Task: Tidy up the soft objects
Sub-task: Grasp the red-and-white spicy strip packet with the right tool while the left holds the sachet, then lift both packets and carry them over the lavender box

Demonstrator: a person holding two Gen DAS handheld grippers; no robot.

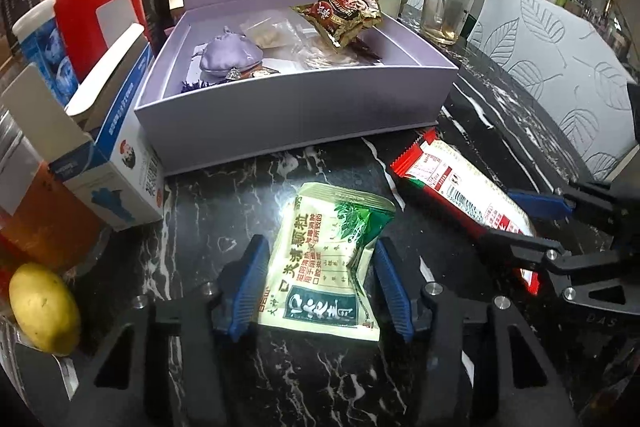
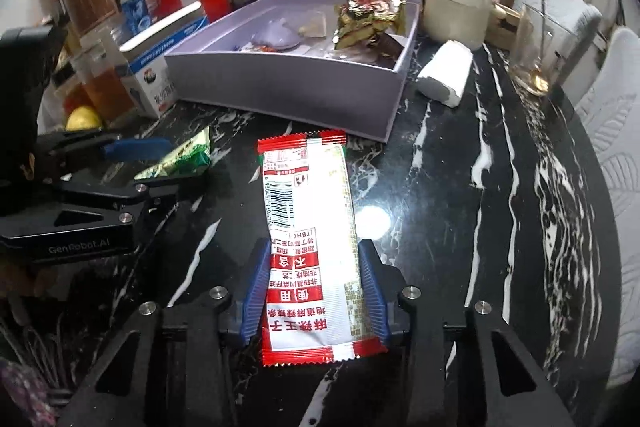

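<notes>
My left gripper [image 1: 320, 267] clenches a pale green sachet [image 1: 328, 259] with dark green printing and a leaf picture; the foil is puckered where my right-hand pad bites into its edge, and it lies flat on the black marble table [image 1: 224, 199]. My right gripper [image 2: 314, 287] is clamped on a long red-and-white snack packet [image 2: 310, 227], barcode side up, with crimped red ends, lying lengthwise between the blue pads [image 2: 256, 287] and pointing toward the box.

The lavender box [image 1: 296, 115] stands just beyond both packets with its lid propped upright. Inside it lie a purple drawstring pouch [image 1: 230, 53], clear plastic bags [image 1: 268, 33] and a crinkled gold-and-brown packet [image 1: 340, 15].

To the left, close against the box, stand a blue-and-white carton [image 1: 116, 163], a red container [image 1: 98, 11] and a lemon [image 1: 44, 307]. Right of the box are a cream pot [image 2: 460, 3], a white roll [image 2: 444, 73] and a glass with a spoon [image 2: 536, 47].
</notes>
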